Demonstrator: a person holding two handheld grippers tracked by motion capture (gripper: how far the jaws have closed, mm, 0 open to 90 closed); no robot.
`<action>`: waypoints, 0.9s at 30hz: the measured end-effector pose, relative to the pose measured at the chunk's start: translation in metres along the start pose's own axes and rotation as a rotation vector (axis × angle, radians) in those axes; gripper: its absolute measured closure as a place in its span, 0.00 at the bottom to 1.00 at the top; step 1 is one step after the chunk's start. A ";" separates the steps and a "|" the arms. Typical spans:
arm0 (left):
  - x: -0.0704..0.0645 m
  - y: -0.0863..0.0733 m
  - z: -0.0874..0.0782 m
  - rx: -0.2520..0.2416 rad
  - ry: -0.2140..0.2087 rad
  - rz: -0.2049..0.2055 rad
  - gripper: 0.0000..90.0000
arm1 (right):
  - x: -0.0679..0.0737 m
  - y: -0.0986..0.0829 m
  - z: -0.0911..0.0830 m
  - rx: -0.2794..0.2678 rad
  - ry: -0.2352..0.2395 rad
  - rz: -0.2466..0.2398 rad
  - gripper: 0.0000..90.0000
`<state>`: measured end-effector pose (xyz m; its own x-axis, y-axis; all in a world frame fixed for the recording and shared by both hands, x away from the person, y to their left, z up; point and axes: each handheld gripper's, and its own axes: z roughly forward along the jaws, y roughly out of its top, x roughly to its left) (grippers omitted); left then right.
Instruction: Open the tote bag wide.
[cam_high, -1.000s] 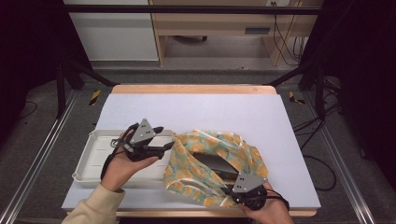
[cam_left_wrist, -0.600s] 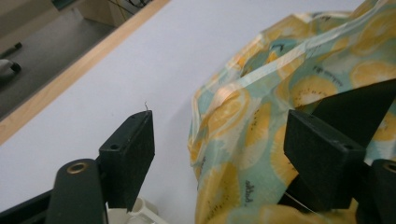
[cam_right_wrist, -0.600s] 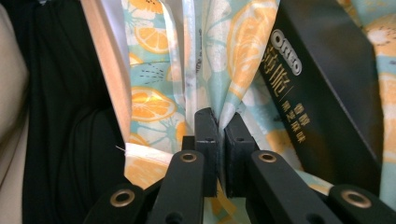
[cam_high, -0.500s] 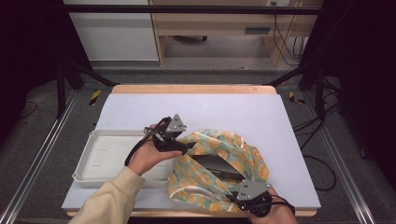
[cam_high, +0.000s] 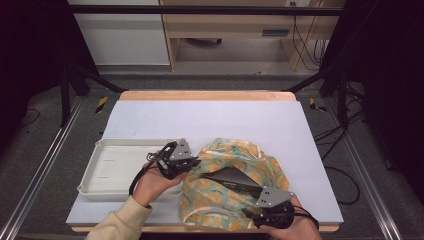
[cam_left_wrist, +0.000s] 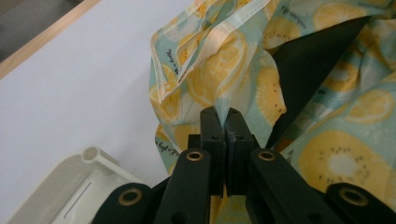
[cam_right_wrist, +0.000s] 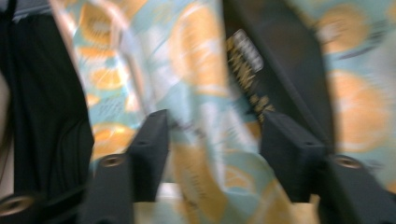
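Two handheld grippers on a crumpled lemon-print plastic bag (cam_high: 235, 185) at the white table's (cam_high: 210, 120) near middle, left gripper (cam_left_wrist: 225, 116) pinched onto its left edge beside a cream plastic tray (cam_high: 107, 170), right gripper (cam_right_wrist: 212, 135) spread wide over the bag's near side, black flat item (cam_high: 232, 178) inside.

Inspector: The right gripper view is motion-blurred; white lettering on the black item (cam_right_wrist: 275, 60) inside the fruit-print bag (cam_right_wrist: 196, 65) cannot be read.

Clerk: And the item's extent?

Inspector: Mostly covered by bag folds in the high view (one dark wedge (cam_high: 232, 178) exposed). The white tray (cam_left_wrist: 70, 191) is cut off by the left gripper view's bottom edge.
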<state>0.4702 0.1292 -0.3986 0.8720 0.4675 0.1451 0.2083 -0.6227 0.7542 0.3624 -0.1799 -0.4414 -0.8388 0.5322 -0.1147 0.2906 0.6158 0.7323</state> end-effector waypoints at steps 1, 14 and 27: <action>-0.003 0.001 -0.008 -0.017 0.011 0.002 0.99 | -0.003 0.005 -0.007 -0.025 -0.023 0.028 0.40; -0.005 0.007 -0.028 -0.107 0.051 -0.027 1.00 | -0.038 0.012 -0.041 -0.060 -0.308 0.255 0.33; -0.012 0.011 -0.030 -0.104 0.019 -0.016 1.00 | -0.079 0.011 -0.023 0.110 -0.414 0.282 0.98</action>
<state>0.4491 0.1356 -0.3726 0.8602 0.4892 0.1438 0.1743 -0.5471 0.8187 0.4208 -0.2289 -0.4089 -0.4743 0.8584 -0.1955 0.5449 0.4606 0.7006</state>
